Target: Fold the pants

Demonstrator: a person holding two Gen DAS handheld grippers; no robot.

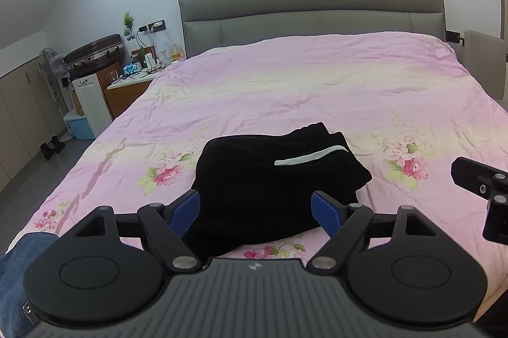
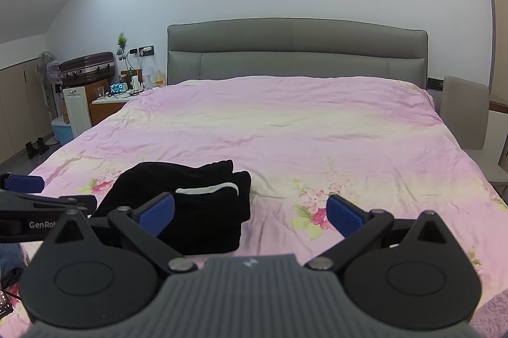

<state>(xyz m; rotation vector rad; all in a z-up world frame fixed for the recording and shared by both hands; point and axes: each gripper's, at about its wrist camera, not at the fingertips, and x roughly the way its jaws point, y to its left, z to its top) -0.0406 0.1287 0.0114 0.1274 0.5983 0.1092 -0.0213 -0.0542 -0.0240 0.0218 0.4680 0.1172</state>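
While we hold both tools low over the foot of the bed, our left gripper [image 1: 255,212] sits spread wide with nothing in it, and our right gripper [image 2: 250,212] is just as wide and empty. Just past the blue fingers [image 1: 187,207], the black pants [image 1: 273,179] lie folded into a compact bundle on the pink floral bedspread [image 1: 317,84], white stripe [image 1: 309,156] up. Farther back is the grey headboard [image 2: 295,52].
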